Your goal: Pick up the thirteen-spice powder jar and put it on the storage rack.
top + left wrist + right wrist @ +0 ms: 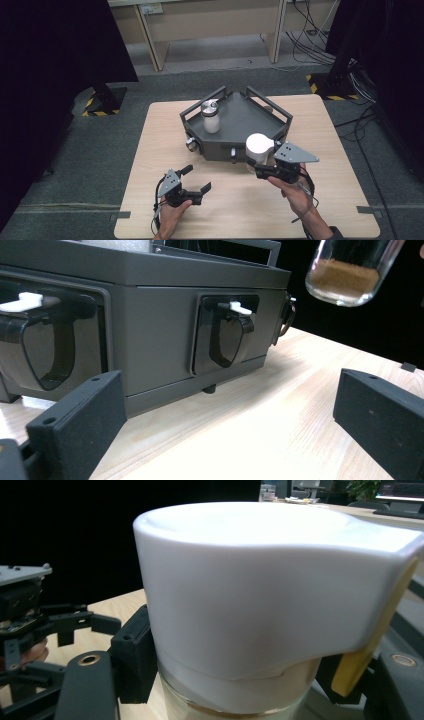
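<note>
The glass jar (258,150) with its white cap is rigid, smooth and breakable, part-filled with brown powder, so I grip the glass body just under the cap, where it won't slip. My right gripper (265,171) has its jaws clenched on it there, holding it off the bench (150,145) beside the grey tray (240,122). My left gripper (197,187) rests with jaws spread wide, holding nothing.

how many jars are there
2: one jar stands on the grey rack, at its far left; the other, white-capped, is held by the right hand-held gripper at the rack's near corner.
</note>
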{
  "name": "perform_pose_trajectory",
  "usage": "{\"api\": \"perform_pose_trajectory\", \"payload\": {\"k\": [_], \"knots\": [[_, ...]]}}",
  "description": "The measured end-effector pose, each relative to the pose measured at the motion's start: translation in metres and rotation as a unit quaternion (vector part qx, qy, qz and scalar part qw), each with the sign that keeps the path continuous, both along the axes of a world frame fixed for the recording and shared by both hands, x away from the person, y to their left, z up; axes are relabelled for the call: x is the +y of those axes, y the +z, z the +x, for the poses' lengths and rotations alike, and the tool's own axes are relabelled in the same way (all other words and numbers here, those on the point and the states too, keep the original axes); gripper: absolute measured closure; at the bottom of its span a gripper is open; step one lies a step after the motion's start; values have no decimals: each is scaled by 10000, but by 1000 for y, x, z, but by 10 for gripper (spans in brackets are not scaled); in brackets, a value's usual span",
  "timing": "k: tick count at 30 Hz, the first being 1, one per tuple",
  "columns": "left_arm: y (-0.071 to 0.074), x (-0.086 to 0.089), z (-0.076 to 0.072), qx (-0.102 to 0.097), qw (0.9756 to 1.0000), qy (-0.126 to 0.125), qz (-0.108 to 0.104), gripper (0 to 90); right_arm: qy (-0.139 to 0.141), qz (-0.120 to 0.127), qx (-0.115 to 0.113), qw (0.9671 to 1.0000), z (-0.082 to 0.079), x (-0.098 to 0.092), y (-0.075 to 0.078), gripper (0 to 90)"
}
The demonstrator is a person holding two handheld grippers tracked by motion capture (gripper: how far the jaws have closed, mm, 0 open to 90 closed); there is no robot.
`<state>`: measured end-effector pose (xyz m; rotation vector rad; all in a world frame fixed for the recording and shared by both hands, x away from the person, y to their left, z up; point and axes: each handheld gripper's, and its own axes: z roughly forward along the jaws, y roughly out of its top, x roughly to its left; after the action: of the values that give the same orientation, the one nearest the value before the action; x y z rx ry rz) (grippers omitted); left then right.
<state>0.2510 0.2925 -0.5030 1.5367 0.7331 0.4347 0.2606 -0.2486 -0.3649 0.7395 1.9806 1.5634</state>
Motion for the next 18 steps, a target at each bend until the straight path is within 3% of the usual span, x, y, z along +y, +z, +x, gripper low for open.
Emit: {"api": "perform_pose_trajectory", "payload": {"k": [18], "knots": [[-1,0,1,21,10000,-6,-4,2,-130,-46,34,9999,29,14,33,308]]}}
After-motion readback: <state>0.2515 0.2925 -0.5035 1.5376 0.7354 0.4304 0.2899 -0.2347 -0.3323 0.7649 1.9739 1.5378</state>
